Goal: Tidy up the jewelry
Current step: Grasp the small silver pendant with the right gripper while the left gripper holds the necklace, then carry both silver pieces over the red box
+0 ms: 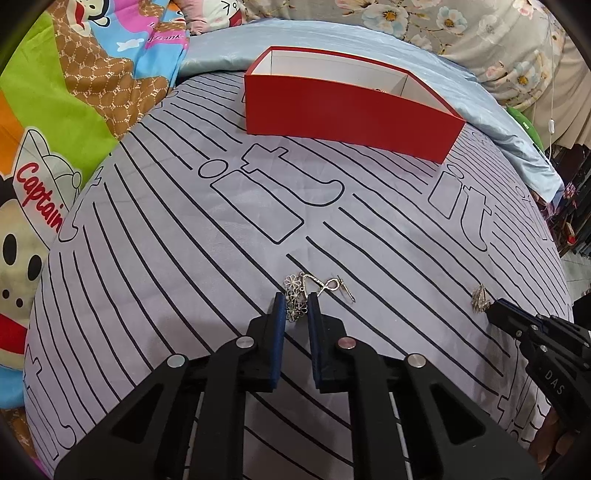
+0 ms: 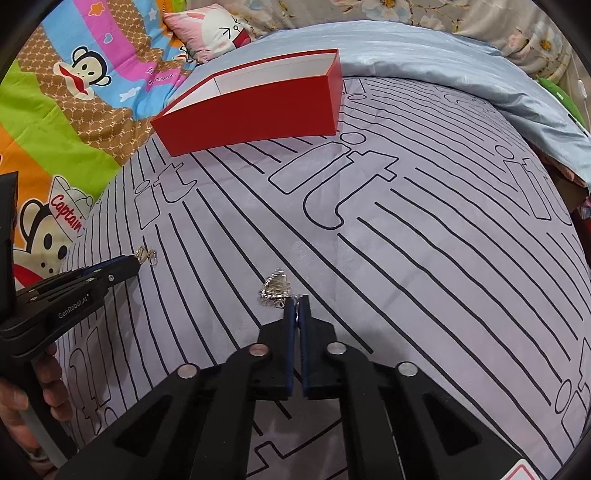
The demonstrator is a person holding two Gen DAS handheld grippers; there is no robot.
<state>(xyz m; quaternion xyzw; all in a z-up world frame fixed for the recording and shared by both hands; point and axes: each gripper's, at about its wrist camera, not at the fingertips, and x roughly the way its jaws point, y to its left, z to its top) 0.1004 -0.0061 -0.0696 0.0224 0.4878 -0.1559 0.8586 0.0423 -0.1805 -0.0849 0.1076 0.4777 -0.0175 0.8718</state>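
A silver flower bracelet (image 1: 295, 299) lies on the grey striped sheet (image 1: 184, 258), and my left gripper (image 1: 296, 303) has its blue pads on either side of it, closed against it. It also shows in the right wrist view (image 2: 146, 254) at the left gripper's tip (image 2: 133, 264). My right gripper (image 2: 297, 303) is shut on the edge of a crumpled silver chain (image 2: 275, 288), which also shows in the left wrist view (image 1: 480, 298). A red open box (image 1: 347, 110) with white inside stands at the far side; it also shows in the right wrist view (image 2: 255, 110).
A colourful cartoon blanket (image 1: 55, 110) lies to the left, a light blue quilt (image 1: 498, 110) behind and right of the box. A pink pillow (image 2: 210, 33) sits at the back. The bed edge drops off on the right.
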